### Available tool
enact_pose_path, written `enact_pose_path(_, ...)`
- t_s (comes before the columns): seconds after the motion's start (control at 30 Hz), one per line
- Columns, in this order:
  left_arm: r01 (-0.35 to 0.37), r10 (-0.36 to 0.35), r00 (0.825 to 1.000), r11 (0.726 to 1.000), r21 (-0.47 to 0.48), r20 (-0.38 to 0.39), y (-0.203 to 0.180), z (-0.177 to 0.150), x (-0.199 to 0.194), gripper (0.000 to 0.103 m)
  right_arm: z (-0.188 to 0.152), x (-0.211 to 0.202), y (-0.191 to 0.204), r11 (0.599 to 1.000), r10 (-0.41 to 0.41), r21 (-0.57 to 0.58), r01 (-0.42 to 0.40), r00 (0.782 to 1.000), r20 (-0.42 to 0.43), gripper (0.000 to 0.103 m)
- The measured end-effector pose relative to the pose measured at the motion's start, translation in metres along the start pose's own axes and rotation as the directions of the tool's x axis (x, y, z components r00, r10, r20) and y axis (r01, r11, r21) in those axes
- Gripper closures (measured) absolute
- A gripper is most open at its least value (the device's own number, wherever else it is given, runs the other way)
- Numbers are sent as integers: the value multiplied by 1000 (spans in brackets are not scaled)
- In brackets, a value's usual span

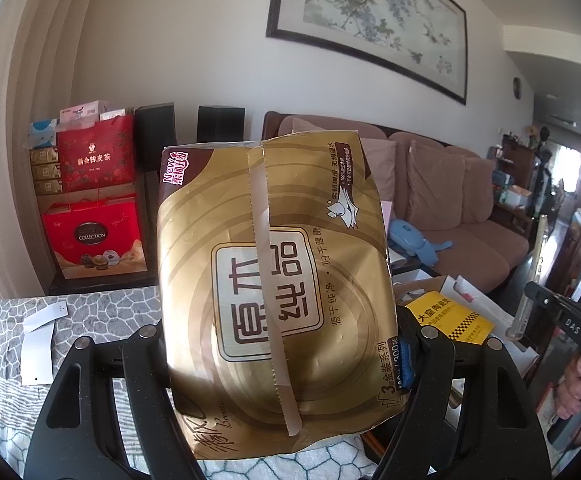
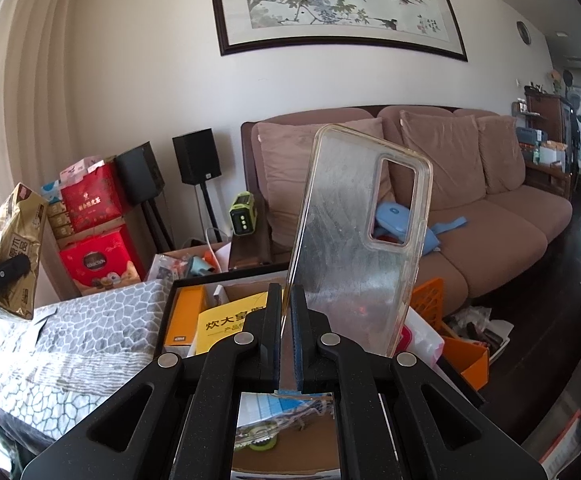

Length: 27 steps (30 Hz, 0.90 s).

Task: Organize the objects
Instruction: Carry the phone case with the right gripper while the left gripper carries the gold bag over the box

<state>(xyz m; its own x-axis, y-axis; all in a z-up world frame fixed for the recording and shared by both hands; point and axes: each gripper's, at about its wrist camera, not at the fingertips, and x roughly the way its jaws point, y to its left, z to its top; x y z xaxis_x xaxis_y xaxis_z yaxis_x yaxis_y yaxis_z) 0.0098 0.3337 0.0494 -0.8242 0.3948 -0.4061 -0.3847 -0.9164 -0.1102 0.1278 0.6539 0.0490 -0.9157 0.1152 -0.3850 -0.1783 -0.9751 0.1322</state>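
A gold plastic tissue pack (image 1: pixel 274 280) with brown lettering fills the middle of the left wrist view. My left gripper (image 1: pixel 286 340) is shut on it, one finger pressing on each side, and holds it up in the air. The right wrist view shows the same pack (image 2: pixel 14 252) at far left. There a clear, scuffed phone case (image 2: pixel 354 232) stands upright, and my right gripper (image 2: pixel 286 300) is shut on its lower left edge. The case (image 1: pixel 534 276) also shows at the right edge of the left wrist view.
A surface under a grey stone-pattern cloth (image 2: pixel 90 320) lies below left. Beside it an open box (image 2: pixel 170 304) holds a yellow booklet (image 2: pixel 226 324). Behind are a pink sofa (image 2: pixel 490 220), red gift boxes (image 1: pixel 94 236), black speakers (image 2: pixel 196 156) and an orange crate (image 2: pixel 430 300).
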Motion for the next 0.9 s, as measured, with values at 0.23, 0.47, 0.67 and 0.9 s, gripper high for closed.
enact_pose_path(0.23,12,-12,1000,1000,2,0,-6,0,0,30,0,0,-1,1000,-5,3,5,1000,-3,100)
enact_pose_path(0.47,21,-21,1000,1000,2,2,-9,1,0,30,0,0,0,1000,-7,3,7,1000,-4,100)
enact_pose_path(0.67,24,-24,1000,1000,2,1,-12,0,0,30,-1,0,-1,1000,-10,8,10,1000,-2,100)
enact_pose_path(0.9,38,-38,999,999,-9,-9,-15,0,4,30,-2,0,-4,1000,-16,16,16,1000,-3,100)
